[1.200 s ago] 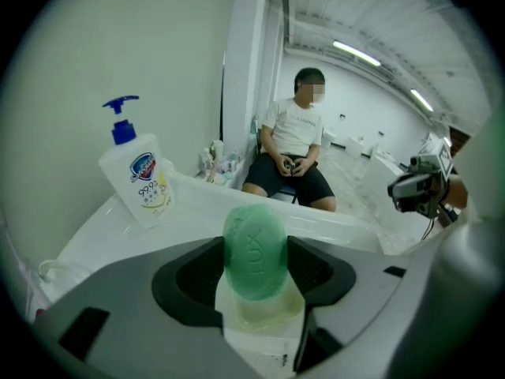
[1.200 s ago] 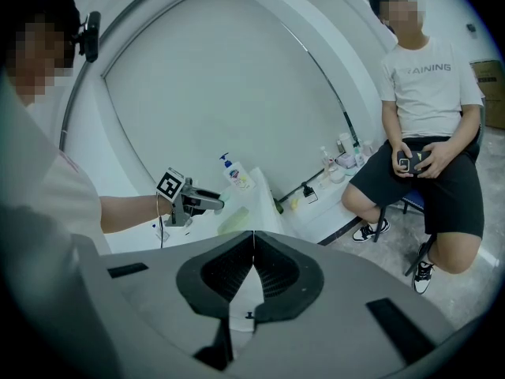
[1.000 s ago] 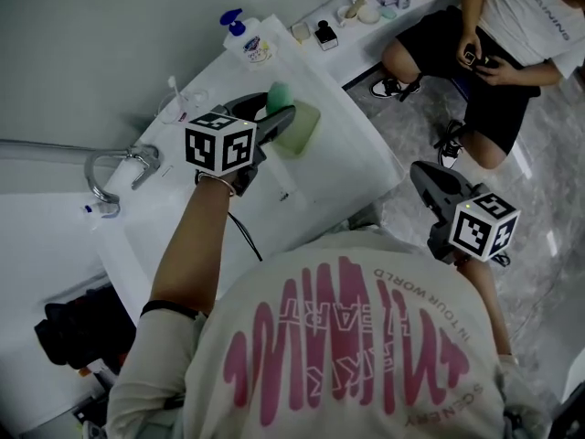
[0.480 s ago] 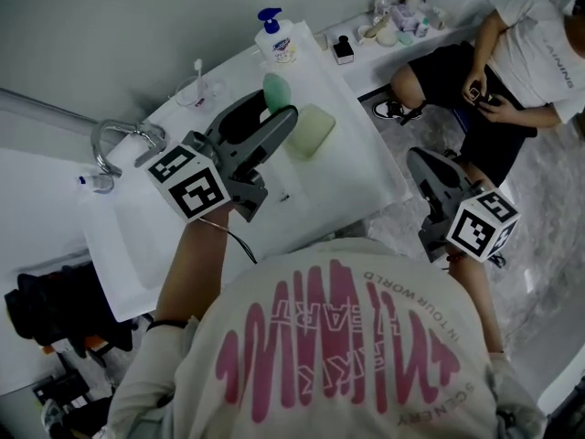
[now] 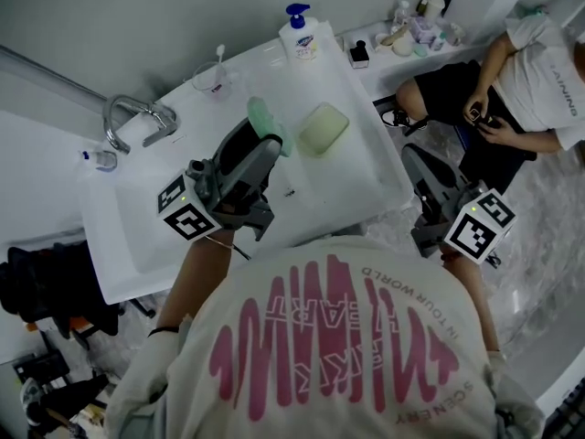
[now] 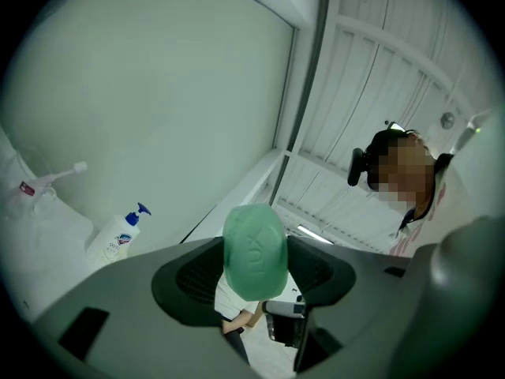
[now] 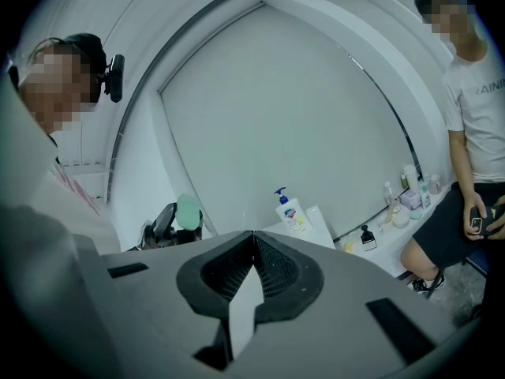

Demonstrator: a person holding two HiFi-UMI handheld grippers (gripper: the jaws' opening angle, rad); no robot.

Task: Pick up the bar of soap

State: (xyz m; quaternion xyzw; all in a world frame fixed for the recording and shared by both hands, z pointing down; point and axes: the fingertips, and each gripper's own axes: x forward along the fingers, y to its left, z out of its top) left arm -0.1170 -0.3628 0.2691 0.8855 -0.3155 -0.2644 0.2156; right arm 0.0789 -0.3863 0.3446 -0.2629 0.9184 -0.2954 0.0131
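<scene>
A green oval bar of soap point(image 5: 268, 124) is clamped between the jaws of my left gripper point(image 5: 263, 138), lifted above the white counter point(image 5: 375, 176). In the left gripper view the bar of soap point(image 6: 254, 249) stands on edge between the two dark pads, tilted up toward the wall. A pale green soap dish point(image 5: 324, 128) lies on the counter to the right of it. My right gripper point(image 5: 422, 174) hangs off the counter's right edge; its jaws meet at the tips point(image 7: 252, 235) with nothing between them. The soap point(image 7: 188, 212) also shows far left in the right gripper view.
A white pump bottle point(image 5: 301, 37) stands at the counter's back edge, a cup with a toothbrush point(image 5: 211, 77) left of it. A chrome tap point(image 5: 137, 119) arches over the sink point(image 5: 137, 227). A seated person point(image 5: 512, 80) is at the right, by a shelf of small bottles point(image 5: 411, 26).
My left gripper has drawn back toward me and tipped upward, carrying the soap away from the dish. The right gripper has barely moved.
</scene>
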